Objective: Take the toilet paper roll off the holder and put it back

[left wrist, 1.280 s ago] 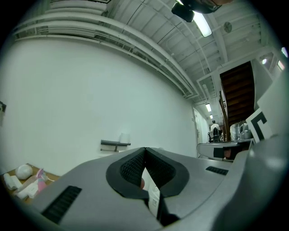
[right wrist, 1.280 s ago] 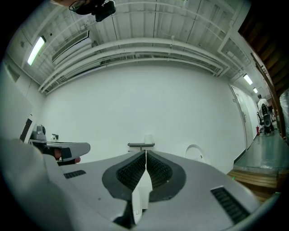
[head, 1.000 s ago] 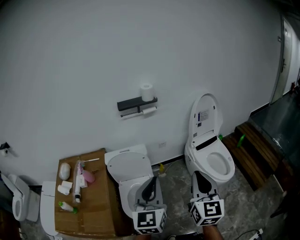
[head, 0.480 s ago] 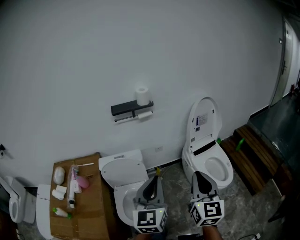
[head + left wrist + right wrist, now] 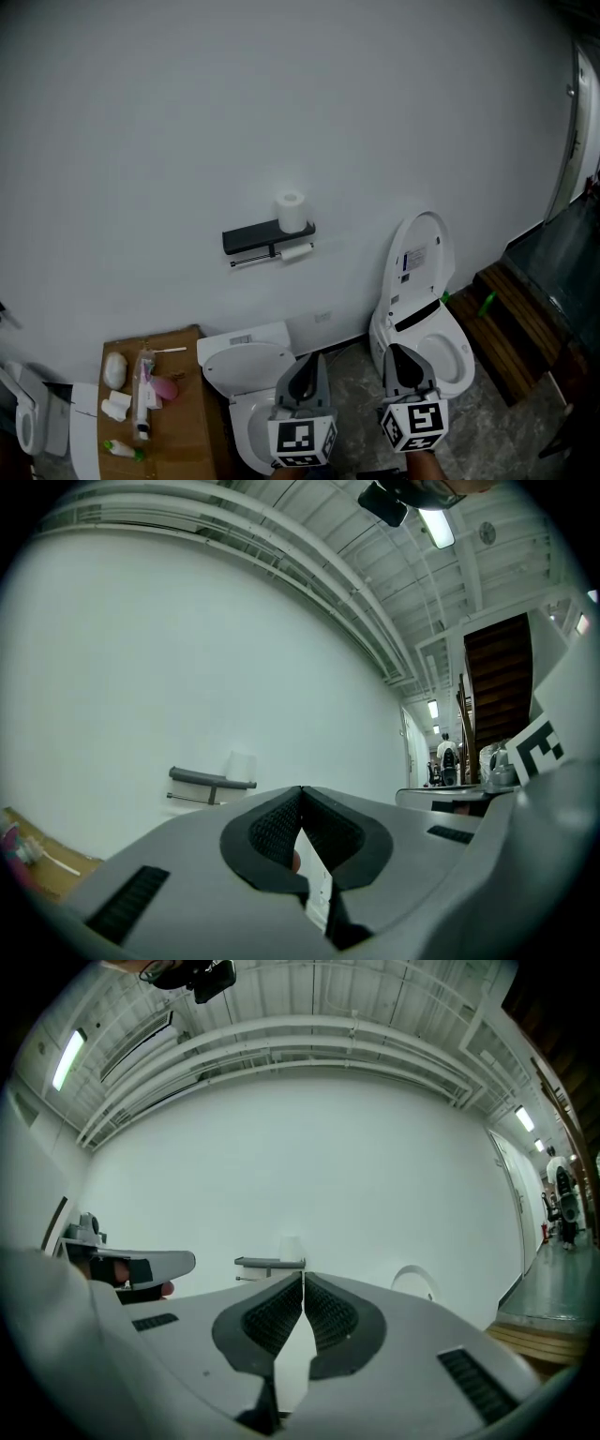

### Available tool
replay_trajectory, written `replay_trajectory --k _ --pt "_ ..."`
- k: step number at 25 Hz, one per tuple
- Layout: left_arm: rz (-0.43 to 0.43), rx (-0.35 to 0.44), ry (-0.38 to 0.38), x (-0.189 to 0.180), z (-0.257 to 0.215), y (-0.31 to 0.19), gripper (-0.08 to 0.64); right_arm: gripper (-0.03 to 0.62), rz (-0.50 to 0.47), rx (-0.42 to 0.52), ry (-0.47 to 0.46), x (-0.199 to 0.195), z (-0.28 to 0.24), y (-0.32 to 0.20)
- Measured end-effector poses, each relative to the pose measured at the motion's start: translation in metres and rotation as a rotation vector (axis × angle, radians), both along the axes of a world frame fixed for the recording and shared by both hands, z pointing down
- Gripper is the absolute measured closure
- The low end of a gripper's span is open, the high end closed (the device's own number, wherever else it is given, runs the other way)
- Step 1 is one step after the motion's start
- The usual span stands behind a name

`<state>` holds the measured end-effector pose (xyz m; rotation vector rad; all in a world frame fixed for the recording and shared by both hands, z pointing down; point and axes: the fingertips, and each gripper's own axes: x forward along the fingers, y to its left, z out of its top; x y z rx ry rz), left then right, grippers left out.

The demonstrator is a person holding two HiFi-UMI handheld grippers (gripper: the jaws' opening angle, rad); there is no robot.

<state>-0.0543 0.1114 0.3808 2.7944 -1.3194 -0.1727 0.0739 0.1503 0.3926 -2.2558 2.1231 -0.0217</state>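
A: Left edge first. We log a brown cardboard box (image 5: pixel 178 412) on the floor. Small toiletries (image 5: pixel 141 384) are scattered on its top, among them something pink.

B: Just right of the box we see a low white toilet (image 5: pixel 246 367) against the white wall (image 5: pixel 281 112).

A: Above that toilet, we note the dark grey wall-mounted holder (image 5: pixel 262 236) fixed to the wall. The white toilet paper roll (image 5: pixel 292 210) stands upright on the holder's top shelf, at its right end. A thinner white roll (image 5: pixel 297 251) lies along the bar under the shelf.

B: Tools next. In the head view the left tool (image 5: pixel 308 360) is low in the frame, over the low toilet's bowl and well apart from the holder. Its own view shows us the ribbed pads clenched tip to tip, with nothing gripped. The holder and roll sit far off, to the left of the tips.

A: The right tool (image 5: pixel 398 350) is beside the left one, level with it. Its pads are likewise clenched together and empty. In its view we find the roll on the holder almost straight ahead, just above the tips.

B: Further right we record a white toilet with a raised lid (image 5: pixel 422 300). Beyond it are brown wooden steps (image 5: pixel 511 314) along the right edge.
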Motion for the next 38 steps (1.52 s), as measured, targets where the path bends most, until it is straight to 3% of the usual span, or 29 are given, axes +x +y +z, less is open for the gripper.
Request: replay_trajectory --k 13,22,38 --pt "-0.042 -0.011 0.023 -0.010 -0.009 -0.134 0.548 0.572 -0.059 -0.009 0.011 -0.014 -0.005 -0.140" --pt "-0.064 -0.003 0.022 -0.005 -0.013 -0.176 0.548 0.571 -0.091 0.005 0.010 -0.013 -0.011 -0.187" --pt "-0.293 -0.005 0.014 0.033 -0.006 -0.263 0.548 0.571 -0.305 0.003 -0.026 0.031 -0.008 -0.303"
